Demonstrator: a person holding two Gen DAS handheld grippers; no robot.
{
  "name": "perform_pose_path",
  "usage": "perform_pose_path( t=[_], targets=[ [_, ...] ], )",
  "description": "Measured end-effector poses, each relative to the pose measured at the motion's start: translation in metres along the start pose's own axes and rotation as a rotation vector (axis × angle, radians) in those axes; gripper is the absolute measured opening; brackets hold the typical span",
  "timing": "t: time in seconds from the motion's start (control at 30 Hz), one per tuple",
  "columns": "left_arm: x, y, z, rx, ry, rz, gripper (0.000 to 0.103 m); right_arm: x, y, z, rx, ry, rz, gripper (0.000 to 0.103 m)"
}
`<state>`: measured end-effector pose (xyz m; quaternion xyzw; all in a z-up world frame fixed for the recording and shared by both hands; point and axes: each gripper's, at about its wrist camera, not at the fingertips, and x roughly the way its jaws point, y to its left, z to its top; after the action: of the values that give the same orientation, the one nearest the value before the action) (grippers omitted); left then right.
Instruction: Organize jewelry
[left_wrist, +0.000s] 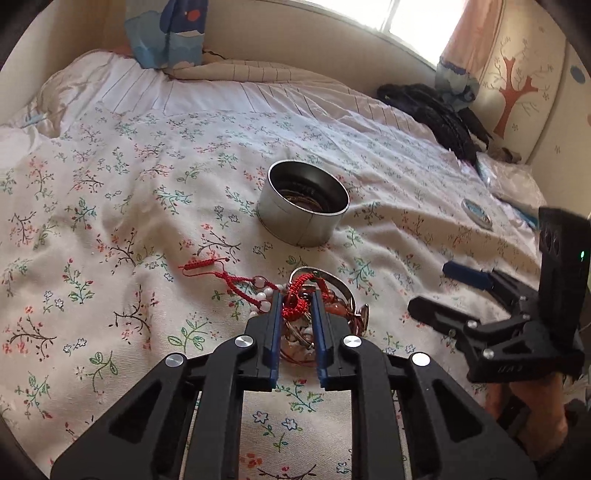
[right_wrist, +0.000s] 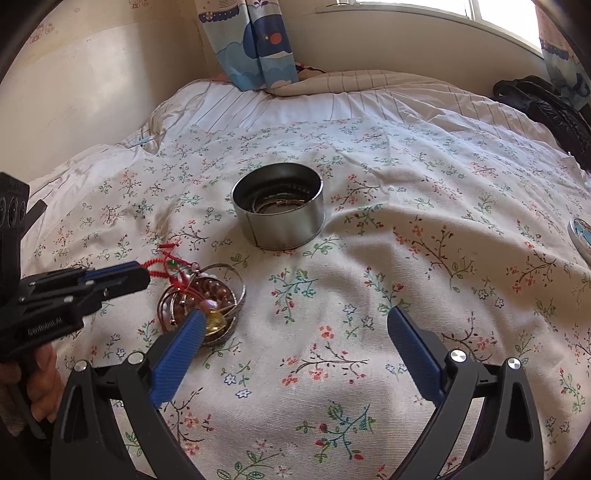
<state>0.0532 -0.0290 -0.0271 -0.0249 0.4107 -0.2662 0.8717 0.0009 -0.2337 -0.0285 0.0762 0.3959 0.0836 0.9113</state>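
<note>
On the bed, the left tongs are pinching narrowly around the red cord of the jewelry pile, which is lying in front of the open metal tin. The right tongs are hanging wide over the flowered sheet beside the pile.

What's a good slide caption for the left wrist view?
Left gripper closing on a red cord in the jewelry pile, tin beyond.
</note>
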Motion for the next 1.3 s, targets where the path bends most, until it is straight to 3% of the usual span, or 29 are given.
perform_pose_path(
  t=[0.2,0.3,0.5,0.73,1.03,1.3],
  targets=[
    [-0.007,0.015,0.005,-0.088,-0.041,-0.028,0.014,0.012,0.029,-0.003,-0.090,0.050,0.098,0.094],
    [-0.007,0.017,0.006,-0.098,-0.043,-0.026,0.014,0.022,0.032,-0.001,-0.059,0.075,0.155,0.094],
    [-0.008,0.021,0.007,-0.109,-0.056,-0.036,0.014,0.041,0.023,-0.001,0.037,0.140,0.232,0.056],
    [-0.009,0.022,0.008,-0.114,-0.059,-0.035,0.014,0.045,0.017,0.000,0.083,0.147,0.298,0.014],
    [-0.014,0.019,0.008,-0.103,-0.091,-0.036,0.014,0.007,-0.008,0.006,0.203,-0.024,0.417,0.014],
    [-0.022,0.011,0.011,-0.077,-0.142,-0.040,0.014,-0.019,-0.015,0.019,0.218,-0.169,0.431,0.014]
  ],
)
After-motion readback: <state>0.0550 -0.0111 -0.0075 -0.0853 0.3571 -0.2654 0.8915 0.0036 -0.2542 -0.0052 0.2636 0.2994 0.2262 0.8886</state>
